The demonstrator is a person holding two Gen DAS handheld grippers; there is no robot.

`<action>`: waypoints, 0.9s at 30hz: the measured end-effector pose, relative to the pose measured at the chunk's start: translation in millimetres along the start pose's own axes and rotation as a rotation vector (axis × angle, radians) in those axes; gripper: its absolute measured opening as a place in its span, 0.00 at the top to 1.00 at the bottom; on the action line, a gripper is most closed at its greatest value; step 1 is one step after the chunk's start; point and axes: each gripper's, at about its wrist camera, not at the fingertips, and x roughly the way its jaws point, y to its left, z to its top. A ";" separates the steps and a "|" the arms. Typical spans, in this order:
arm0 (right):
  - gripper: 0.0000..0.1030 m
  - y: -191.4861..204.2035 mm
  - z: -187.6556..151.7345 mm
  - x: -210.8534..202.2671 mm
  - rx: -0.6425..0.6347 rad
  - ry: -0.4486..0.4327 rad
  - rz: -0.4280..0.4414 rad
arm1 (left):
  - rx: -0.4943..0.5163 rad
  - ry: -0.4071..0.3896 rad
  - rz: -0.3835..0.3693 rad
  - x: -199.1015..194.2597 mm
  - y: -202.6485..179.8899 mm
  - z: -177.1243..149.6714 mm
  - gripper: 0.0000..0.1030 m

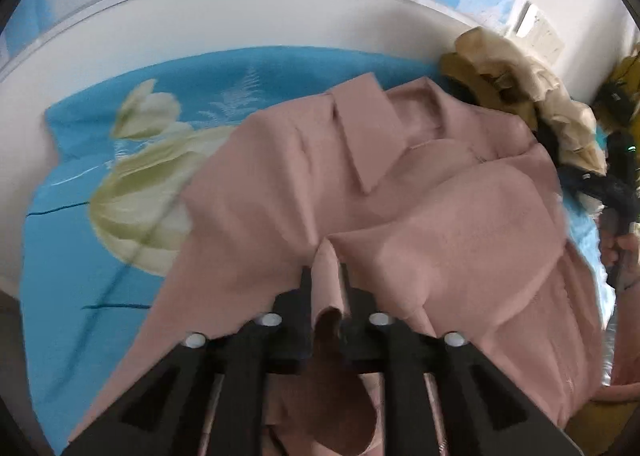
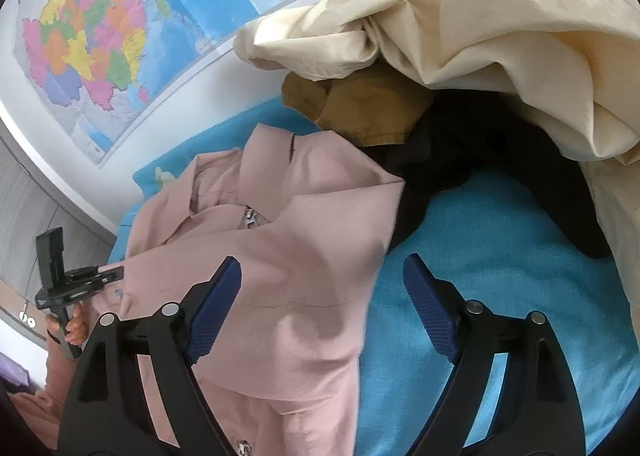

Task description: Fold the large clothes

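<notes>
A dusty pink collared jacket [image 1: 400,191] lies on a blue floral sheet [image 1: 80,240], partly folded over itself. My left gripper [image 1: 326,284] is shut on a pinched fold of the pink jacket at its near edge. In the right wrist view the same pink jacket [image 2: 280,256] shows its collar and zipper. My right gripper [image 2: 322,288] is open and empty, its blue-padded fingers [image 2: 218,308] hovering over the jacket's right edge and the blue sheet [image 2: 500,240]. The left gripper [image 2: 110,276] also shows at the far left of that view, at the jacket's other edge.
A heap of other clothes sits at the back right: cream fabric [image 2: 500,27], a mustard-brown garment [image 2: 368,107] and a black garment [image 2: 480,151]. It also shows in the left wrist view [image 1: 520,71]. A white wall with maps [image 2: 100,35] runs behind the bed.
</notes>
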 end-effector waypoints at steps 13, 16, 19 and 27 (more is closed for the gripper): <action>0.32 86.1 -4.5 44.8 -0.292 0.059 -0.038 | -0.121 -0.076 -0.002 -39.3 48.9 -28.1 0.57; 0.33 91.4 -11.9 77.2 -0.343 0.150 -0.126 | -0.145 -0.148 -0.026 -62.1 58.0 -38.2 0.48; 0.33 89.6 -14.0 87.9 -0.348 0.187 -0.177 | -0.178 -0.211 0.009 -89.1 73.6 -55.3 0.33; 0.23 137.4 -15.1 65.8 -0.423 0.135 -0.099 | -0.291 -0.162 0.039 -100.1 112.6 -119.5 0.23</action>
